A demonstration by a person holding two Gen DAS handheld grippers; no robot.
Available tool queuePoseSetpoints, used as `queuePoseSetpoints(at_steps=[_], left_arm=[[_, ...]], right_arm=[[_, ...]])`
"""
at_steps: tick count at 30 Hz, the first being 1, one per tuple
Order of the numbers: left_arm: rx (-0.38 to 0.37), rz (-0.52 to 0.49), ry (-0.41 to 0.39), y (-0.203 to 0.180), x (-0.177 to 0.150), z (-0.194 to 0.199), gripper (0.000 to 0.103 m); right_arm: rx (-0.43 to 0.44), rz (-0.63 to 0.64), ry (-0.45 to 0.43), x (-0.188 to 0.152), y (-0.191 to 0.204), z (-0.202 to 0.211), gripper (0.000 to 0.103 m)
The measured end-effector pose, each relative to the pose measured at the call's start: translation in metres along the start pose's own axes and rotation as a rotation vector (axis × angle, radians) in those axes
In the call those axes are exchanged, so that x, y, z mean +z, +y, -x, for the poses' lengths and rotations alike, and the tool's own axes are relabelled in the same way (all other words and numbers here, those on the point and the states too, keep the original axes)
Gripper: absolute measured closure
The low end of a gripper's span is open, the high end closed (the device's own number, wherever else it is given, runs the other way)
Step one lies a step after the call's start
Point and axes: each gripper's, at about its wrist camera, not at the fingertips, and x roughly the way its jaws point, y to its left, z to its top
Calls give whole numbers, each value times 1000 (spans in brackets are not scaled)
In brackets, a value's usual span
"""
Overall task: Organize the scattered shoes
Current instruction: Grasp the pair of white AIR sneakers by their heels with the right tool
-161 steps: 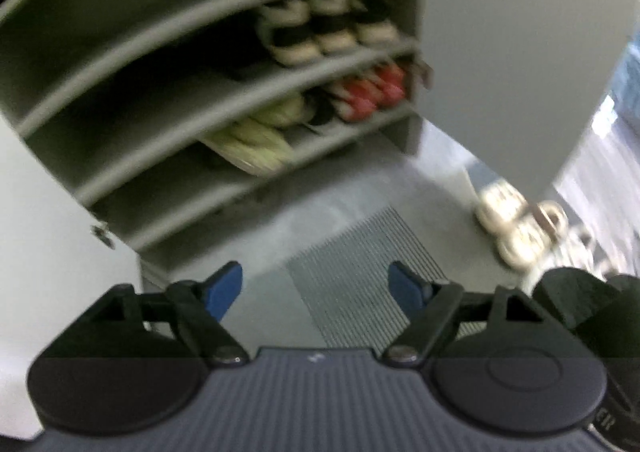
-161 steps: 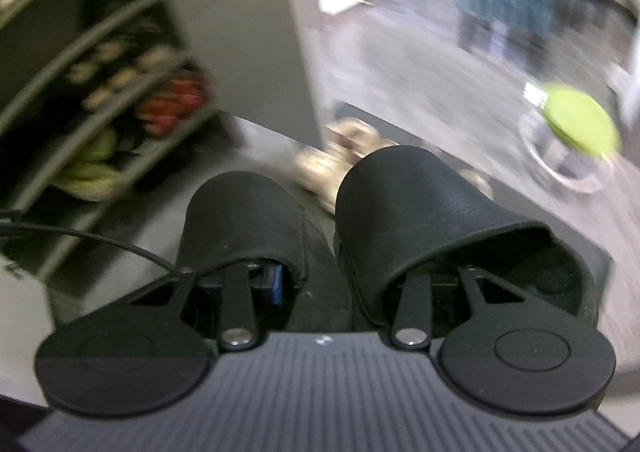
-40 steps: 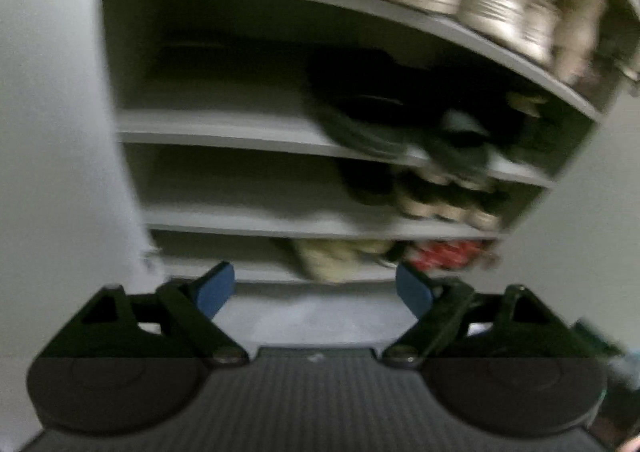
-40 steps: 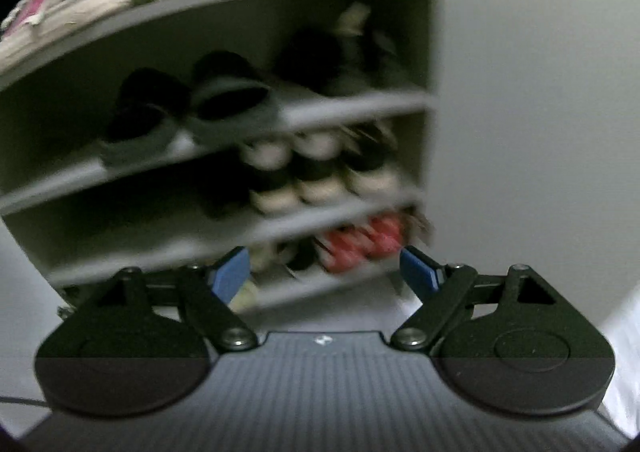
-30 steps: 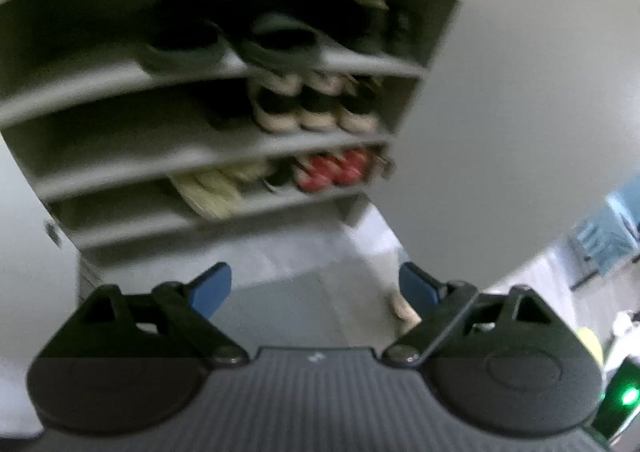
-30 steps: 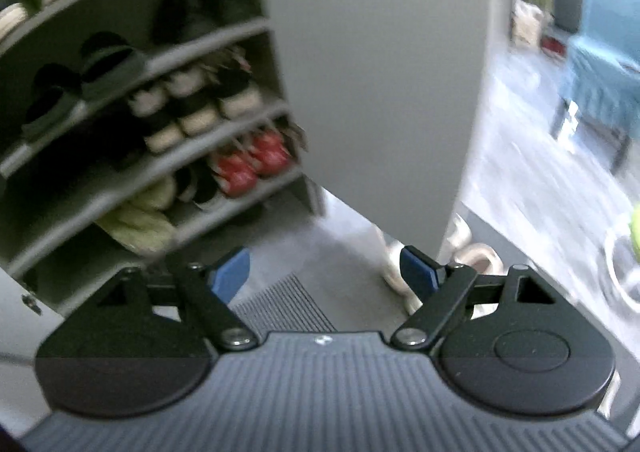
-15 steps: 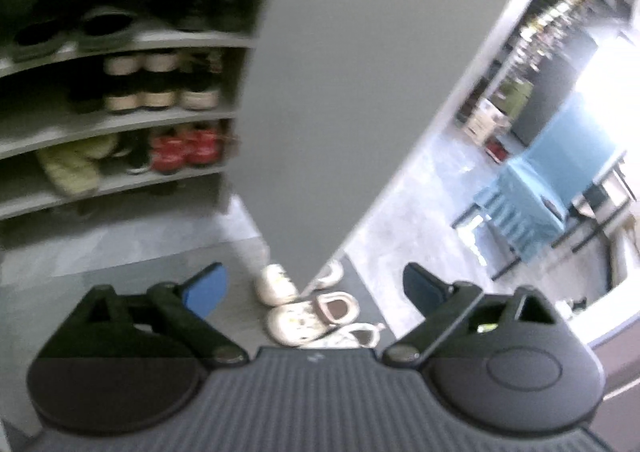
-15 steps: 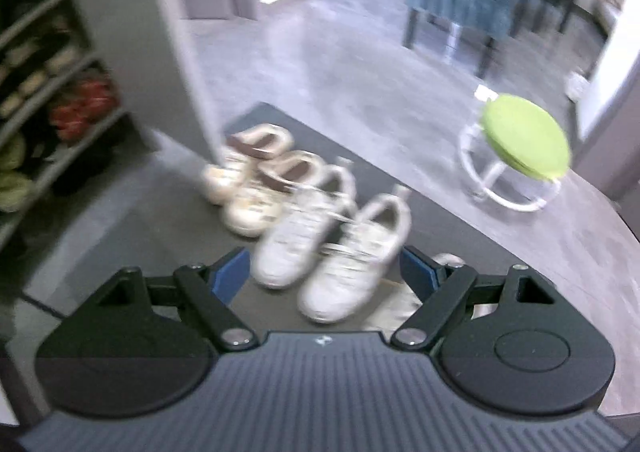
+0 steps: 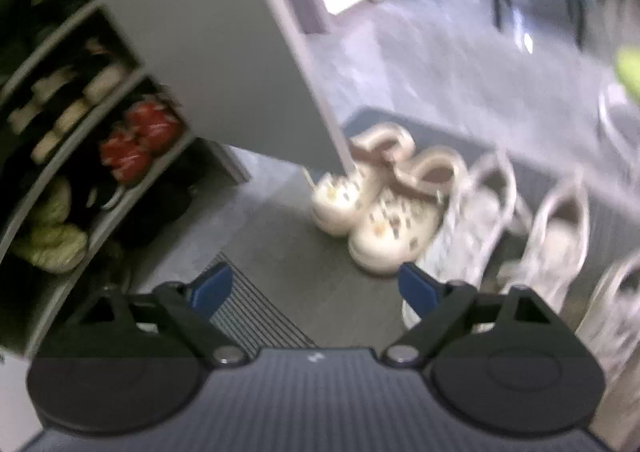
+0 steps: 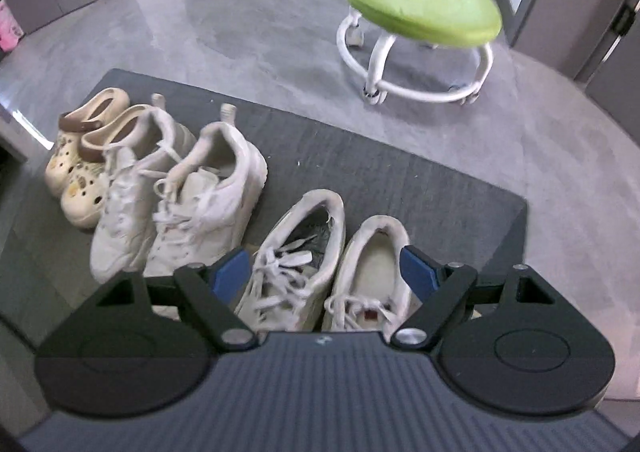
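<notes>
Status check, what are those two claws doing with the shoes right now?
Left gripper open, empty. Right gripper open above the nearest white sneakers. Three pairs on the mat. Nothing in the way.

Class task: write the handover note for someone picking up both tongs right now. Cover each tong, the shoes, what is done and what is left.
Left tongs: open, empty, over the dark mat.
Right tongs: open, empty, just above the nearest white sneakers.
On the mat: cream clogs, chunky white sneakers, and the nearest pair.
Done: several pairs, red shoes among them, sit in the shoe cabinet.
Left: shelve all three pairs.
</notes>
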Motion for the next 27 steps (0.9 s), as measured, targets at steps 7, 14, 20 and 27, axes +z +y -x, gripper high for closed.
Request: queuePoseSetpoints(at_steps=[7, 14, 20, 27], left_arm=[[47, -217, 69, -58, -95, -131, 12], [28, -134, 79, -44, -118, -154, 12], [-54, 12, 35, -9, -88, -116, 12], [-243, 334, -3, 37, -5, -49, 9]], right_arm=[[9, -159, 53, -20, -12, -89, 19], [-101, -171, -35, -24, -13, -151, 49], [-173, -188, -79, -25, -8, -143, 68], [-163, -199, -187, -34, 7, -80, 71]])
